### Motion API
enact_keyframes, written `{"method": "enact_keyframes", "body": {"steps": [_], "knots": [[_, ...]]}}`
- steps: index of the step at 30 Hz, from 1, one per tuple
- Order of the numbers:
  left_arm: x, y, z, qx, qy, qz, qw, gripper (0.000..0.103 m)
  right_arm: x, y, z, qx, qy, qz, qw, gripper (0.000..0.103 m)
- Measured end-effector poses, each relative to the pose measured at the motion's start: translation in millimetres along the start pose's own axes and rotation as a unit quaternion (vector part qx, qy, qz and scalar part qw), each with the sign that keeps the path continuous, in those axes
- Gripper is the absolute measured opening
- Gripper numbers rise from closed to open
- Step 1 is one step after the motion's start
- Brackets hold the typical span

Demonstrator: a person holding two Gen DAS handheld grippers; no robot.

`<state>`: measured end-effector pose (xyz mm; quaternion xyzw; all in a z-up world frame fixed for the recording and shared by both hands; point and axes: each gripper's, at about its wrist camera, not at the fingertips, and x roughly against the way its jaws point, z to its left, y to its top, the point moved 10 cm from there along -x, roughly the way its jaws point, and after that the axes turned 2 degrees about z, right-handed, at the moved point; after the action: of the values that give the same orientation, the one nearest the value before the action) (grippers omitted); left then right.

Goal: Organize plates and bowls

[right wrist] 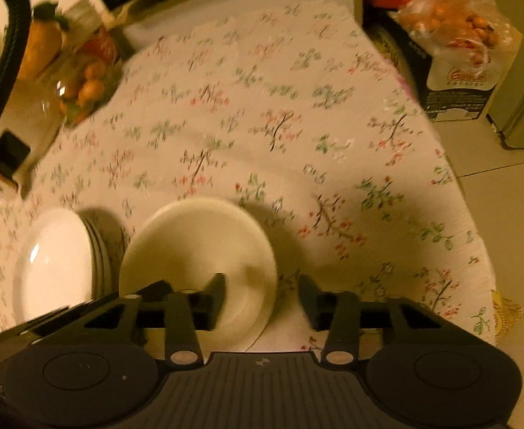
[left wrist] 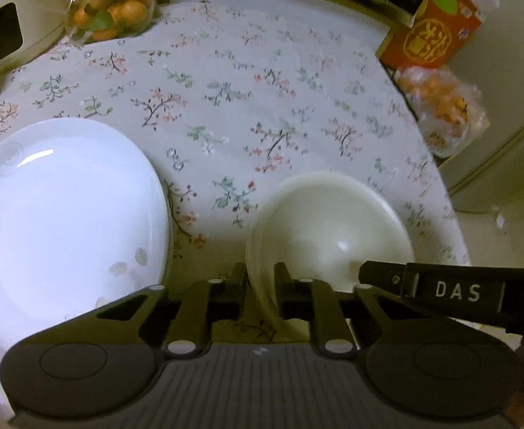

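Note:
A cream bowl [left wrist: 333, 228] sits on the floral tablecloth. My left gripper [left wrist: 260, 279] straddles its near-left rim, one finger outside and one inside; the jaws are narrow and look closed on the rim. A white plate [left wrist: 65, 214] lies to its left; the right wrist view shows it [right wrist: 54, 261] as the top of a stack. My right gripper [right wrist: 262, 293] is open, its left finger [right wrist: 215, 286] inside the bowl [right wrist: 197, 246] and its right finger outside the right rim. The right gripper's finger also shows in the left wrist view [left wrist: 440, 286], over the bowl.
A glass jar of small oranges [left wrist: 111, 7] stands at the back left beside a white box [left wrist: 8, 32]. A red box [left wrist: 430, 35] and a bag of orange snacks [left wrist: 444, 107] sit off the table's right edge. The table edge [right wrist: 476, 243] curves on the right.

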<state>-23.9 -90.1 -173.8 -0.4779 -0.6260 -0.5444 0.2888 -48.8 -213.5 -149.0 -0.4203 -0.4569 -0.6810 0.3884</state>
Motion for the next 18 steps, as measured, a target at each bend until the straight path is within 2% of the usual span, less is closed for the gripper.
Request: {"method": "enact_keyframes", "body": {"steps": [1,6,9,18], "knots": [[0.3,-1.1,0.0,-0.004,0.004,-0.002,1.0,0.014,-2.7,-1.6,1.4,0.003,-0.001,0.005,1.0,0.02],[4.9,-1.4,6.4,-0.006,0.02,-0.004,0.9998,0.012,-6.1,-6.3,7.0,0.032,-0.025,-0.001,0.999,0.012],[9.1,0.0,8.7,-0.005,0.022,-0.008,0.9997,0.012,-3.6,-6.2,9.5,0.033,-0.015,-0.002,0.999,0.011],[19.5,6.8,-1.3,-0.044,0.053,-0.045,0.9966,0.013,2.1,1.0,16.8,0.04,-0.012,-0.022,0.999,0.011]]}}
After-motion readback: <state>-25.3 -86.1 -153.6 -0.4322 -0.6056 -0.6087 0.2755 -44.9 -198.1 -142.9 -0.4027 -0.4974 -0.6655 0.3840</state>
